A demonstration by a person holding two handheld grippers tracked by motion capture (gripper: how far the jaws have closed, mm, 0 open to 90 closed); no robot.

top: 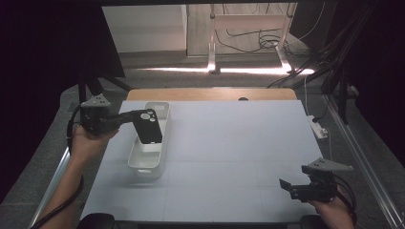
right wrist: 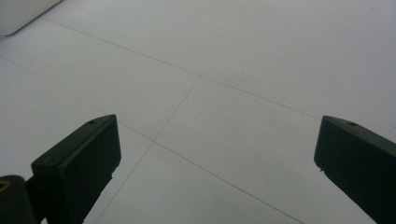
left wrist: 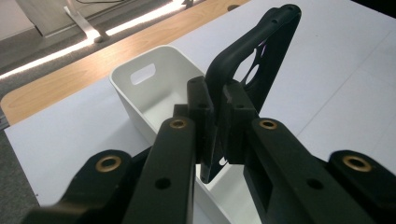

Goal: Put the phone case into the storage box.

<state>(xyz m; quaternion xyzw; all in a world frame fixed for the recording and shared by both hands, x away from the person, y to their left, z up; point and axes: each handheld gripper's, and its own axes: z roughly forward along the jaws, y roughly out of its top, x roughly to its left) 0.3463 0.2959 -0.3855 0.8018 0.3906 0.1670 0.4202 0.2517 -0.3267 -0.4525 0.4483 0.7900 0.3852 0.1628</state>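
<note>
A black phone case (top: 147, 126) with camera cutouts hangs above the white plastic bin (top: 158, 162) at the table's left. My left gripper (top: 128, 117) is shut on the case's edge and points right from the left table edge. In the left gripper view the two pads pinch the rim of the phone case (left wrist: 261, 60), which stands on edge over the white bin (left wrist: 140, 93). My right gripper (top: 288, 188) rests low at the front right of the table, open, with nothing between its jaws. The right gripper view has its jaws wide apart around the right gripper (right wrist: 217, 154) midpoint over bare table.
The white table cover (top: 229, 143) spans the table, with a wooden strip (top: 210, 93) along its far edge. A white power strip (top: 319, 128) lies off the right side. Cables and table legs stand on the floor behind. Dark curtains flank both sides.
</note>
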